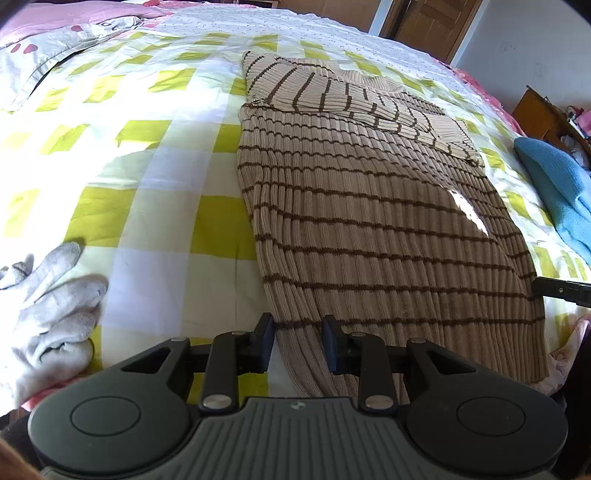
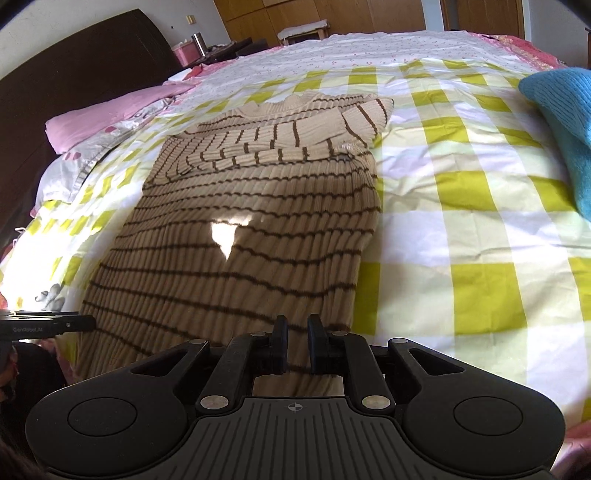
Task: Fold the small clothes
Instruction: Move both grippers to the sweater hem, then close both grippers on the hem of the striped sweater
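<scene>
Left wrist view: my left claw [image 1: 298,341] sits over the near hem of the striped sweater [image 1: 369,229], left corner. Jaws stand partly apart, the hem's ribbed edge lies between them; I can't tell whether the pads actually press the knit. The sweater lies flat on the bed [image 1: 147,177], stretching away ahead of the claw and a bit to its right, beige with thin brown stripes. Its sleeves [image 1: 332,99] are folded across the chest at the far end. A sunlit patch falls on the knit ahead-right. To the left of the claw, near the bed edge, a pile of white socks [image 1: 51,306]. Far right, a blue garment [image 1: 557,188]. The tip of my right claw [image 1: 561,290] shows at the right edge, at the hem's other corner. Pink pillow [image 1: 62,18] far ahead-left.

Right wrist view: my right claw [image 2: 297,341] is over the near hem of the sweater [image 2: 240,229], right corner. Jaws narrow, only a slim gap, with knit showing in it; pinch or not, can't tell. The sweater runs ahead and left of the claw, folded sleeves [image 2: 288,140] at the far end. The checked green-and-white bed cover [image 2: 461,229] is bare to the right of the claw. Blue garment [image 2: 561,110] far ahead-right. My left claw [image 2: 48,325] pokes in at the left edge, level with the hem. Dark headboard [image 2: 74,66] far left.
</scene>
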`<state>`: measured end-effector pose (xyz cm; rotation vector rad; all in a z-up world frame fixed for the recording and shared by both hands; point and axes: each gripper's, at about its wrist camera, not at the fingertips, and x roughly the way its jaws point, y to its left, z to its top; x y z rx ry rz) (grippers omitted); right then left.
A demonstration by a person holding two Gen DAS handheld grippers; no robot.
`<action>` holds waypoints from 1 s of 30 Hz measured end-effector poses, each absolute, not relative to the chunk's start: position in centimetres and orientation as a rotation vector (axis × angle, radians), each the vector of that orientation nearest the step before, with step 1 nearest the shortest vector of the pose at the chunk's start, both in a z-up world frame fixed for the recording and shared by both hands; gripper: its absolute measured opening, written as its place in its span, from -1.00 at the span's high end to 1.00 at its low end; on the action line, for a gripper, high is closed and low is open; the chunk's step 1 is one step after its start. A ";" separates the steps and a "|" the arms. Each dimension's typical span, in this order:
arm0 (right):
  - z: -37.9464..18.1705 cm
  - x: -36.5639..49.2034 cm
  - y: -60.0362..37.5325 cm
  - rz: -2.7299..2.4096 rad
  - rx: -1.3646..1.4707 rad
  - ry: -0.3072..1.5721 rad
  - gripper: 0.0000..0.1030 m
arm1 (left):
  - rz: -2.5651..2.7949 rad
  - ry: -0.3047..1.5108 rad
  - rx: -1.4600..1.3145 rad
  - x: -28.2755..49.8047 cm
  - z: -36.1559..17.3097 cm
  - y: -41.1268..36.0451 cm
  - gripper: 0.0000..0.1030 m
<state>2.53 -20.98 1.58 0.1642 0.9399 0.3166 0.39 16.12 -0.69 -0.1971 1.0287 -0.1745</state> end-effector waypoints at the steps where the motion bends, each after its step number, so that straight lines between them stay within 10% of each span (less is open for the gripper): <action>1: 1.5 2.2 -21.1 0.316 0.167 0.944 0.73 | -0.178 1.034 -0.201 0.2 -0.7 16.1 0.35; 30: -0.7 -0.7 -22.4 0.341 0.210 1.120 0.49 | -0.181 1.071 -0.189 0.3 -1.3 15.5 0.50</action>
